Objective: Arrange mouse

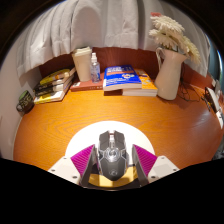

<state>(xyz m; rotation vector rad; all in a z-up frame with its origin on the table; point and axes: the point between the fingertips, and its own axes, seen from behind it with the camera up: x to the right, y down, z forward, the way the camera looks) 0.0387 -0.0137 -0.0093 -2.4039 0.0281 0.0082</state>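
A black gaming mouse (112, 153) with grey trim sits between my two fingers, its nose pointing away from me. Both magenta pads (83, 160) press against its sides, so my gripper (112, 165) is shut on the mouse. A round white mat (112, 132) lies on the wooden table (110, 108) under and just ahead of the mouse. I cannot tell whether the mouse rests on the mat or is held a little above it.
At the back of the table stand a white jar (83, 62), a small bottle (95, 68) and a stack of blue books (128, 80). A white vase with dried flowers (168, 68) stands at the right, more books (52, 85) at the left, and curtains hang behind.
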